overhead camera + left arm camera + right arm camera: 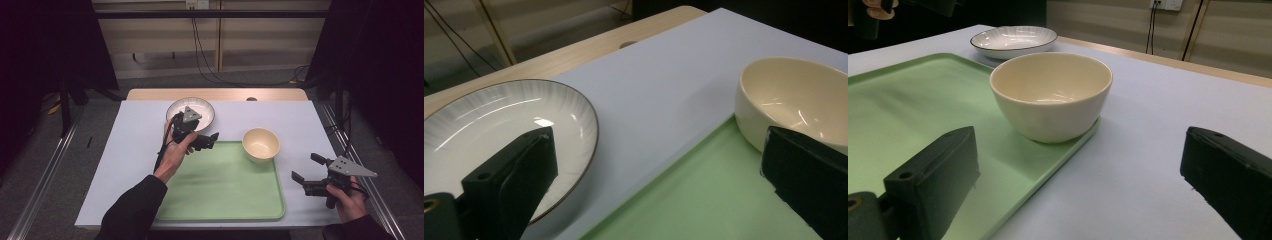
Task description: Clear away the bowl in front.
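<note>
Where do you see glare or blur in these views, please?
High view: dark surroundings, evenly lit table. Left gripper view: glare streaks on the plate and in the bowl, near jaws soft. Right gripper view: soft sheen on the tray, background blurred.

No readable text, label, brand, number or sign anywhere. Plain and unmarked: the white ribbed ceramic plate with a dark rim (190, 111), the cream round ceramic bowl (260, 144), the pale green rectangular plastic tray (220, 187) and the white-topped table (135, 140). Too small to read, if lettered at all: the white wall socket (1167, 4) behind.
</note>
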The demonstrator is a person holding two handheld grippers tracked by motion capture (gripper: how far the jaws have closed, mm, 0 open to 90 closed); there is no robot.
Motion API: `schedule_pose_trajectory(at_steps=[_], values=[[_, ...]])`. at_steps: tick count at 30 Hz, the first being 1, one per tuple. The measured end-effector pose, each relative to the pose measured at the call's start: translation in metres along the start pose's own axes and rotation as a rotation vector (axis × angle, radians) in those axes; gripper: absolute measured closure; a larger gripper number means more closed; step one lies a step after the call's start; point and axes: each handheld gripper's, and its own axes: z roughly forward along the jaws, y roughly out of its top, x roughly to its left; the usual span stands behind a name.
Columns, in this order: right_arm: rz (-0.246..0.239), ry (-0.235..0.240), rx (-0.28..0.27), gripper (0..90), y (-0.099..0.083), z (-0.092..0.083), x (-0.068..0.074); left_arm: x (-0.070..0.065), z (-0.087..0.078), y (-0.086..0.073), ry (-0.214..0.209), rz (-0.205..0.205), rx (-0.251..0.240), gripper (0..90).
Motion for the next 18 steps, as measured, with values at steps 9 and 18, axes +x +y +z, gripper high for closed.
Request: schedule_pose_trajectory(at_steps=[9,18], values=[[0.002,-0.003,0.004,1.8,0.000,0.000,0.001,0.006,-0.029,-0.018,0.049,-0.027,-0.020,2.0],[0.002,-0.002,0.004,1.8,0.000,0.000,0.001,0.006,-0.060,-0.038,0.072,-0.007,-0.041,2.2]])
